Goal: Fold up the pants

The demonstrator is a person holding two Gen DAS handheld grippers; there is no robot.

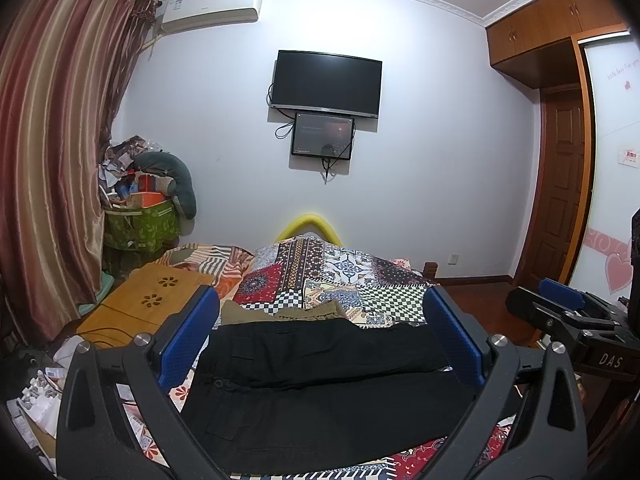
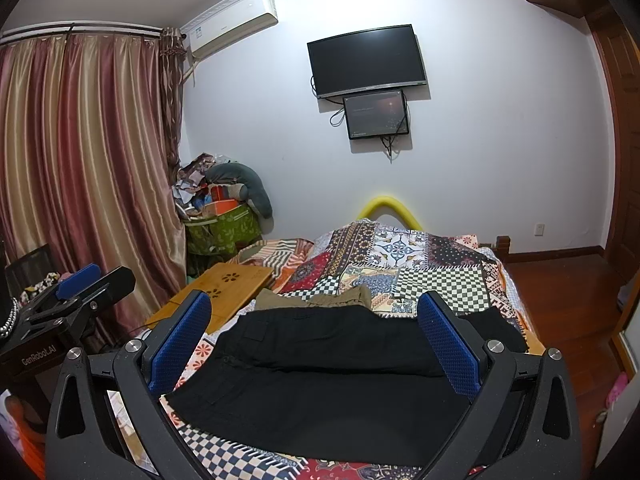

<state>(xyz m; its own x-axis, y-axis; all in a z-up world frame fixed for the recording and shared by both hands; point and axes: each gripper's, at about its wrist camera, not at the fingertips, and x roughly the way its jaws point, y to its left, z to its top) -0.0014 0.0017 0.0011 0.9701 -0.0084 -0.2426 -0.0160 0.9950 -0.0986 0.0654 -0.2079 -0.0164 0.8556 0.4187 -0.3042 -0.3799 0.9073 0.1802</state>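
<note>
Black pants (image 1: pixel 320 376) lie flat on the patchwork bedspread (image 1: pixel 340 276), directly below and between the blue pads of both claws. We see the left gripper (image 1: pixel 320 340) spread wide, holding nothing, with the right gripper (image 1: pixel 568 312) just off to its right side. From the right wrist view, the right gripper (image 2: pixel 314 344) is equally agape above the cloth. Beyond the fingertips, an olive garment (image 2: pixel 320 298) peeks out past the pants' far edge, beside a wooden lap tray (image 2: pixel 224 288).
</note>
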